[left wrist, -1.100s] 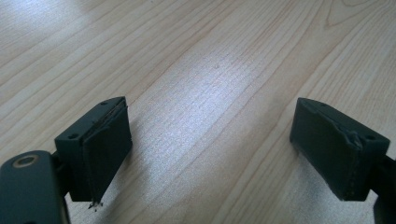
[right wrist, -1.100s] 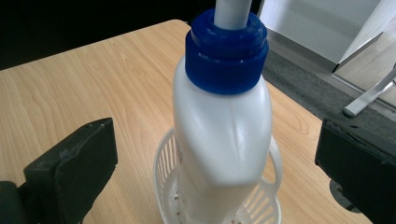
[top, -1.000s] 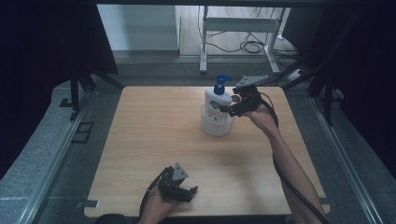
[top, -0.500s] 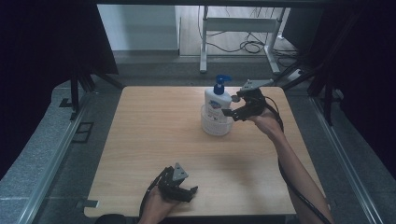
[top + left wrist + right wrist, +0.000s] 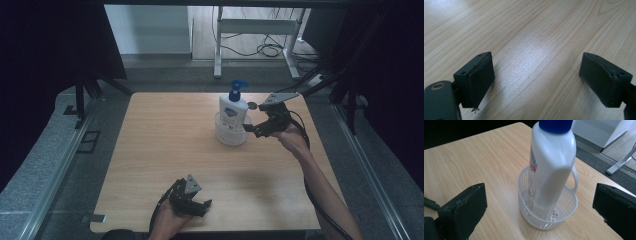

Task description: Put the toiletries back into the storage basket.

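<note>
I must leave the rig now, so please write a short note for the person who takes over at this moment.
Right gripper: open, holds nothing, close beside the basket on its right.
Left gripper: open, holds nothing, low over the table at the near edge.
Pump bottle: stands in the basket, leaning a little, at the far right of the table.
Done: bottle is in the basket.
Left: cannot tell; perhaps only to draw the right gripper away.

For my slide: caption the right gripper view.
Open right gripper faces a white pump bottle standing in a white basket.

My white plastic pump bottle with the blue cap (image 5: 233,107) stands upright inside the small white slotted plastic basket (image 5: 226,136), which sits near the light wooden surface's (image 5: 165,145) far edge
</note>
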